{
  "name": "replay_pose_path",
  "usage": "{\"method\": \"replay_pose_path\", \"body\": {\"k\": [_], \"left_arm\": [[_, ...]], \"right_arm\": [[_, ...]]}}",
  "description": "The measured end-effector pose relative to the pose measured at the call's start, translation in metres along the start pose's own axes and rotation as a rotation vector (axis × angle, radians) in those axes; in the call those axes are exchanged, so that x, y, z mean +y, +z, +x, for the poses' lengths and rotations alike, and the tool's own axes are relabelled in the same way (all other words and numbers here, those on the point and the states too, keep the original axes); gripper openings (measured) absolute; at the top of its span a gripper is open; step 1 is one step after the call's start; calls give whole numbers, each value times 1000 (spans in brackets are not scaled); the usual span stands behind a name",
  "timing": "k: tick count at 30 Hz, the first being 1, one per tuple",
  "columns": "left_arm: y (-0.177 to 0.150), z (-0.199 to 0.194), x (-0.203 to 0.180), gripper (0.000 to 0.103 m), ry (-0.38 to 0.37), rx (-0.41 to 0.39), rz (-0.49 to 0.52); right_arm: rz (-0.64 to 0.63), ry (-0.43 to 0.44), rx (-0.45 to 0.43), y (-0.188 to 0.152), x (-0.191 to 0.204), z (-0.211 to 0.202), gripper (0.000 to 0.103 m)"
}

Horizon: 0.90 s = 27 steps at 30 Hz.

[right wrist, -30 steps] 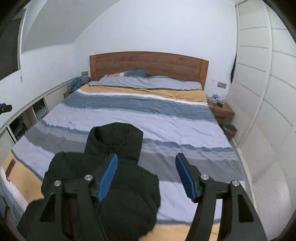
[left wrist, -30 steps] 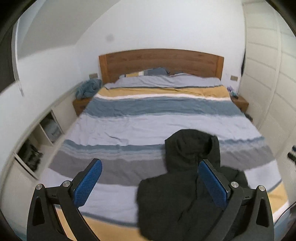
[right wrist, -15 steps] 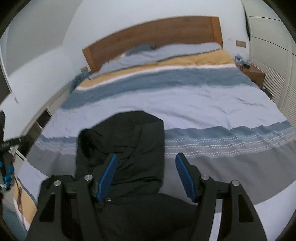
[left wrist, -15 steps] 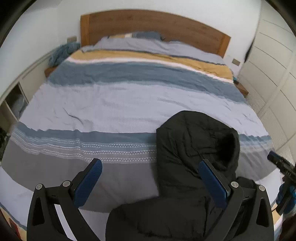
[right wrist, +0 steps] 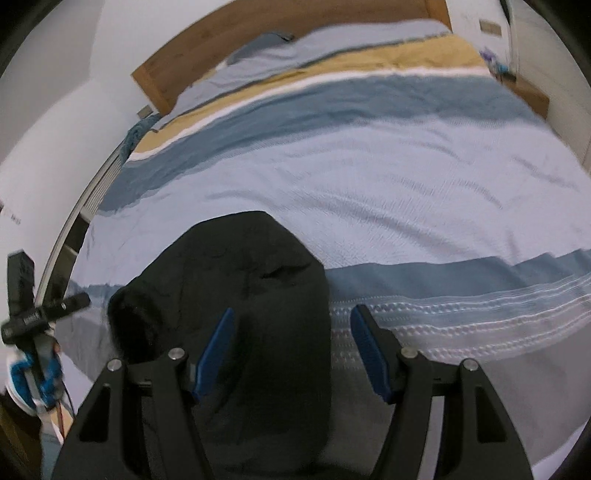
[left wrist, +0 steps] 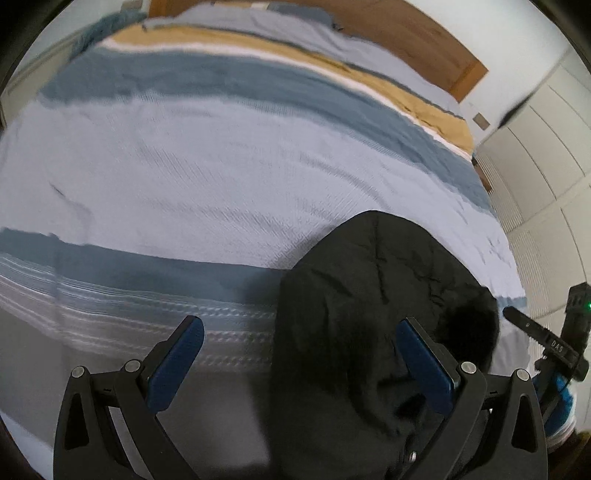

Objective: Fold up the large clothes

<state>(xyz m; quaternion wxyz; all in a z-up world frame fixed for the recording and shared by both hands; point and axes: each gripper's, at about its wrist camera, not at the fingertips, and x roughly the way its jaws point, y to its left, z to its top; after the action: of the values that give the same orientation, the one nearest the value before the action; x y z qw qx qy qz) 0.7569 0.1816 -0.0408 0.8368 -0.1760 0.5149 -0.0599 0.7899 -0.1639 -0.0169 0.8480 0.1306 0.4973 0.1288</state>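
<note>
A black hooded jacket (left wrist: 373, 317) lies on the striped bedspread (left wrist: 221, 177), hood toward the headboard. My left gripper (left wrist: 295, 365) is open, low over the bed, with the jacket's edge under its right finger. My right gripper (right wrist: 291, 350) is open above the jacket (right wrist: 243, 295), its left finger over the fabric and its right finger over the bedspread (right wrist: 369, 177). Each gripper shows at the edge of the other's view: the right one in the left wrist view (left wrist: 546, 343), the left one in the right wrist view (right wrist: 37, 317). The jacket's lower body is hidden below both views.
A wooden headboard (right wrist: 295, 33) stands at the far end. White wardrobe doors (left wrist: 543, 162) line the right side. A nightstand (right wrist: 528, 92) sits at the far right, and a blue cloth (right wrist: 138, 129) lies at the far left.
Both grippers have moved forward and down toward the jacket's hood, which now fills more of each view. Both stay open.
</note>
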Motion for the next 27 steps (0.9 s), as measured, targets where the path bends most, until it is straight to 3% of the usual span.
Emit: {"method": "replay_pose_path", "body": {"k": [6,8,9,11,12,14,16,22,27], "left_arm": [[5,52,-1,101,-40,39,-70],[6,64,-6,85,-34,59,-68],[5,69,-9,68,-41,71,-67],[2,74,-18,63,-41,87,-59],[1,73,-21,56,-38,88,-48],[-1,70,-26,38,-44,94,-33],[-4,61,-32,26,-28,85,2],[-30,7,-42,20,-54,33,45],[-80,-52,-52,20,-83,-1,88]], "right_arm": [[81,58,25,10,-17,47,64],[81,71,38,12,-18,58,64],[79,69,46,13,-18,63,64],[73,68,71,14,-16,72,63],[65,73,80,15,-15,75,60],[30,72,87,14,-6,77,19],[0,51,93,12,1,71,14],[-57,39,71,2,21,15,12],[-104,74,56,-27,41,-54,12]]}}
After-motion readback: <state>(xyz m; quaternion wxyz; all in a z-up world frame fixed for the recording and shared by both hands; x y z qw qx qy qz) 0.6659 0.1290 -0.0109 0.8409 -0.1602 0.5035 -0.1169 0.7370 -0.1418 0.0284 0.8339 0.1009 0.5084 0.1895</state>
